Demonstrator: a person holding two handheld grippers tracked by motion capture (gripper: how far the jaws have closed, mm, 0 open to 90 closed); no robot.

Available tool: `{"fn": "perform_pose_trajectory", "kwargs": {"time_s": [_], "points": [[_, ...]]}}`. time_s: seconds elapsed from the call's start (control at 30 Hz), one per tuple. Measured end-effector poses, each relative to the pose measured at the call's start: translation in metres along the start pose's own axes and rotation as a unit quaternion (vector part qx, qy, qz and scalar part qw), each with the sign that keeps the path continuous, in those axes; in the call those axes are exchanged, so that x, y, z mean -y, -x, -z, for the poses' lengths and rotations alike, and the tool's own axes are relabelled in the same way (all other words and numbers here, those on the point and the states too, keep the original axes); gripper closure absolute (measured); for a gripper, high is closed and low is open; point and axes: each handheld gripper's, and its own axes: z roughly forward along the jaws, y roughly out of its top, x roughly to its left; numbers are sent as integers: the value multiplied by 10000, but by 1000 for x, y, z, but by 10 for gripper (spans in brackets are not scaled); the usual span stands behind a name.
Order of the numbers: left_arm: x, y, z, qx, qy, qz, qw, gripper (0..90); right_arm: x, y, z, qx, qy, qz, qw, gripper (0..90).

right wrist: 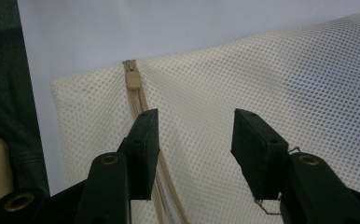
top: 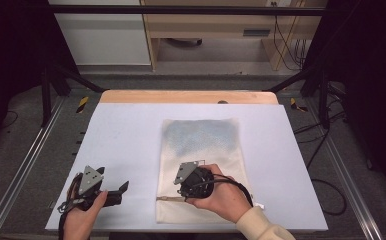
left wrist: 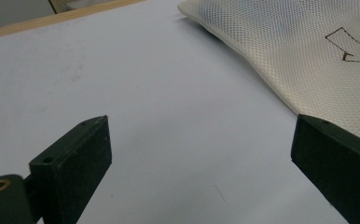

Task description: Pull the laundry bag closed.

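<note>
Right gripper view looks down on a cream mesh laundry bag (right wrist: 262, 79), its fabric a fine honeycomb net with a soft, slightly puffed surface, and a tan zipper (right wrist: 143, 105) running along one short edge to a small pull (right wrist: 132, 80) at the bag's corner. The right gripper (right wrist: 194, 140) hangs over that zippered edge with its two black block-shaped jaws partly apart and nothing pressed between them — one jaw sits right over the zipper line, the other over plain mesh, and the pull lies just beyond the tips. From the high view the bag (top: 201, 150) is a flat upright rectangle on the pale lilac table mat (top: 126, 145), a bluish patch showing through the net at its far end, and the right gripper (top: 183, 192) sits at the bag's near left corner, held in the person's right hand (top: 221, 192). The left gripper (top: 123, 190) rests low over bare mat well to the left of the bag. In the left gripper view its jaws (left wrist: 201, 154) stand wide apart over smooth mat — the bag's mesh (left wrist: 299, 51) lies beyond them, toward the right jaw. A strip of light wooden tabletop (top: 188, 97) shows past the mat's far edge.
</note>
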Motion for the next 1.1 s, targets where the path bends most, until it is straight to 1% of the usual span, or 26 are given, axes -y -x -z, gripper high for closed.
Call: {"fn": "perform_pose_trajectory", "kwargs": {"time_s": [0.07, 0.13, 0.2, 0.23, 0.37, 0.4, 0.43, 0.53, 0.63, 0.73, 0.8, 0.87, 0.9, 0.97, 1.0, 1.1], "points": [[0, 0, -1, 13, 16, -4, 10000, 49, -3, 0, -2, -60, -17, 19, 10000, 558], [-1, 0, -2, 95, 69, -3, 9999, 49, -5, -1, -4, -82, -45, 95, 9999, 582], [-1, 0, -3, 65, 67, -19, 10000, 48, -7, -1, -5, -132, -36, 87, 9999, 602], [-1, 0, -3, 60, 53, -22, 10000, 48, -8, -2, -6, -169, -17, 88, 9998, 632], [-1, -1, -3, 24, 17, -5, 10000, 49, -11, -3, -9, -270, -36, 132, 9995, 663], [-1, -1, -3, 3, 20, 1, 10000, 50, -14, -5, -12, -342, -31, 152, 9993, 684], [-1, -2, -3, -1, 23, -1, 10000, 50, -14, -5, -12, -342, -31, 152, 9993, 684], [-1, -2, -3, 10, -9, 15, 10000, 50, -18, -8, -18, -501, -62, 231, 9985, 696], [-1, -2, -4, 16, -29, 1, 10000, 51, -20, -11, -21, -571, -91, 241, 9980, 708], [-1, -1, -4, 5, -49, -31, 10000, 52, -23, -14, -27, -650, -35, 300, 9974, 715], [-1, -1, -4, 2, -67, -26, 10000, 53, -26, -18, -34, -722, -27, 255, 9971, 724], [-1, -1, -4, -3, -78, -21, 10000, 53, -27, -20, -36, -742, -31, 267, 9969, 725], [-1, -2, -4, -7, -85, -11, 10000, 53, -27, -21, -38, -727, -72, 269, 9970, 726], [-1, -2, -5, -33, -125, -14, 9999, 54, -28, -22, -42, -770, -123, 258, 9966, 726], [0, -2, -5, -29, -141, -13, 9999, 54, -28, -23, -45, -768, -231, 262, 9964, 724], [-1, -2, -5, -32, -150, -8, 9999, 55, -28, -22, -48, -784, -275, 208, 9963, 718]]}}
